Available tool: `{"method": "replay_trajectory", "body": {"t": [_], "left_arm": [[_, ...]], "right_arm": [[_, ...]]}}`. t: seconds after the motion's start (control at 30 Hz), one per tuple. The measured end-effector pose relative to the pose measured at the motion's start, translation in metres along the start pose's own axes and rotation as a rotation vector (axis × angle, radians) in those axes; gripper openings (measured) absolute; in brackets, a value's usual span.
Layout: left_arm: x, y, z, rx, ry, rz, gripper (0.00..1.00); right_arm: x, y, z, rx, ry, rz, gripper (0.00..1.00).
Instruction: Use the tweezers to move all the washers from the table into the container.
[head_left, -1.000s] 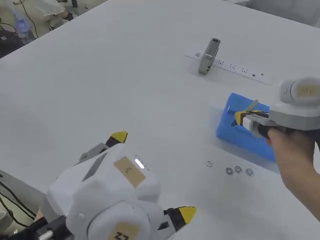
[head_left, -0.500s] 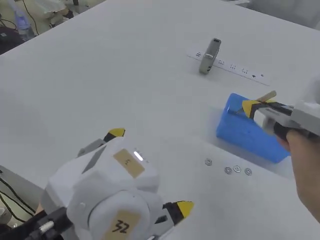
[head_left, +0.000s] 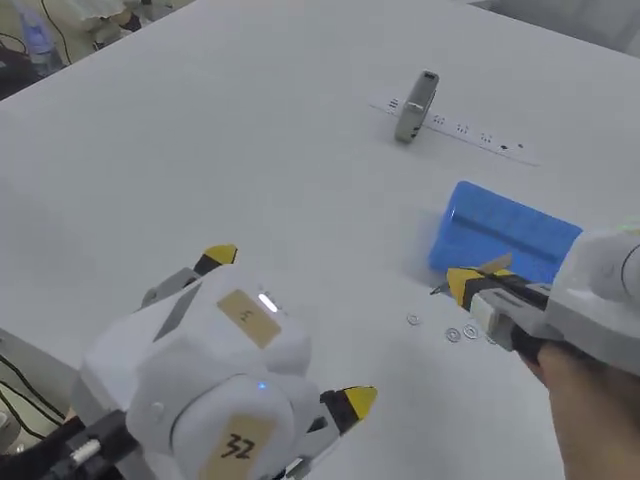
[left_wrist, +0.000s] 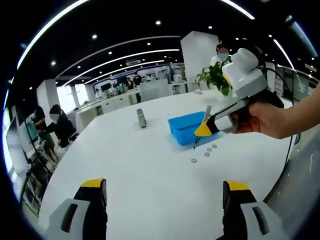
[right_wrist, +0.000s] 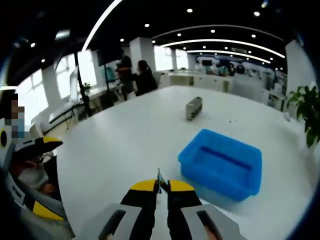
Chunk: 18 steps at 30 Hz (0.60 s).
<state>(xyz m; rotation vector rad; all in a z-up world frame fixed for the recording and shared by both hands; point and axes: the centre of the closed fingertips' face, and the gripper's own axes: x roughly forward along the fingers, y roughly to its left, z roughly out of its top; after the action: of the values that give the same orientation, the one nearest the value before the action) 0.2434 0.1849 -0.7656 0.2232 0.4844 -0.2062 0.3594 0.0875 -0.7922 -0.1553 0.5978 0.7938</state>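
Several small metal washers (head_left: 453, 335) lie in a short row on the white table, just in front of the blue container (head_left: 510, 232). My right gripper (head_left: 465, 281) is shut on thin tweezers (head_left: 440, 290), whose tip hovers slightly above and left of the washers. The right gripper view shows the tweezers (right_wrist: 159, 176) sticking up from between the closed jaws, with the blue container (right_wrist: 222, 162) ahead to the right. In the left gripper view the washers (left_wrist: 205, 154) lie under the tweezers' tip (left_wrist: 196, 145). My left gripper (head_left: 288, 327) is open and holds nothing, low at the near left.
A white power strip (head_left: 470, 133) lies at the back of the table with a grey block (head_left: 417, 108) standing on it. People sit at benches far off in the room (left_wrist: 60, 127). The table (head_left: 250, 150) is bare to the left.
My right gripper with the tweezers has come off the container, down and toward me, to just above the washers. The left gripper has barely shifted.
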Motion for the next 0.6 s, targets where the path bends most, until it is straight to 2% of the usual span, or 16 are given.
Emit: {"method": "replay_trajectory", "body": {"t": [0.07, 0.17, 0.3, 0.6], "left_arm": [[0.000, 0.001, -0.001, -0.002, 0.006, 0.002, 0.99], [0.000, 0.002, -0.002, 0.003, 0.010, 0.008, 0.99], [-0.001, 0.007, -0.001, 0.019, 0.004, 0.039, 0.99], [0.001, 0.004, -0.004, 0.013, 0.021, 0.020, 0.99]], "right_arm": [[0.006, 0.000, -0.008, 0.006, 0.029, 0.004, 0.03], [0.008, -0.003, -0.013, 0.022, 0.039, 0.011, 0.03], [0.014, 0.001, -0.020, 0.016, 0.071, 0.033, 0.03], [0.014, 0.002, -0.016, 0.016, 0.066, 0.041, 0.03]]}}
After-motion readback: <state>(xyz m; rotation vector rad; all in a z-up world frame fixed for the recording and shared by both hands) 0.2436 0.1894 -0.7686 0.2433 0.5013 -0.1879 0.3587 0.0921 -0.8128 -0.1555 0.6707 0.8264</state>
